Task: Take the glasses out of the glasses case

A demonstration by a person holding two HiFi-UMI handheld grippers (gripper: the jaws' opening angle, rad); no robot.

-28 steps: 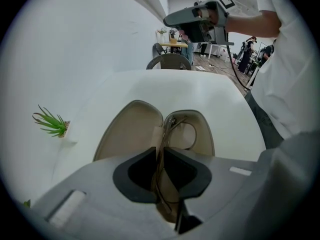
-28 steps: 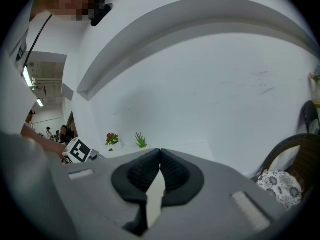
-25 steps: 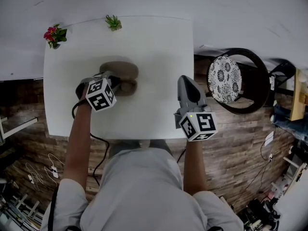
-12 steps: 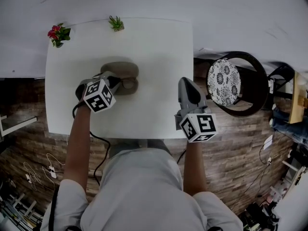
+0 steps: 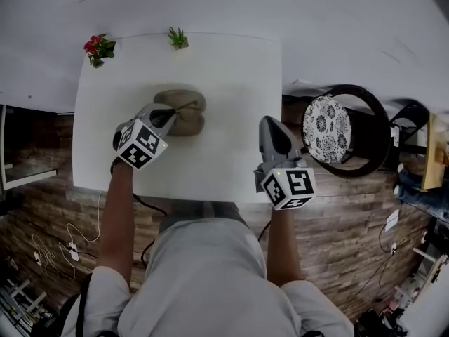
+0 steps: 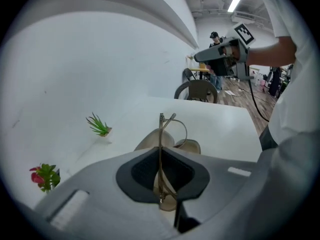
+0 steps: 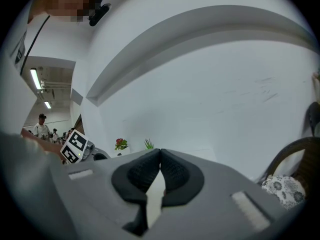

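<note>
Head view: my left claw (image 5: 167, 116) reaches over a tan glasses case (image 5: 188, 112) that lies on the white table (image 5: 224, 167). My right claw (image 5: 271, 123) hangs near the table's right edge, well apart from the case.

Left gripper view: my left claw is clenched on a thin metal arm of the glasses (image 6: 161, 134), held upright just above the open case.

Right gripper view: my right claw is pinched together on nothing.

The lifting-out step seems in hand. The next move, I judge, calls for a straight raise clear of the case.

White table (image 5: 238, 76), two small plants.
Red flowers (image 5: 99, 48) and a green plant (image 5: 178, 38) stand at its far edge; a chair (image 5: 379, 107) with patterned cushion (image 5: 326, 122) stands just beside.
</note>
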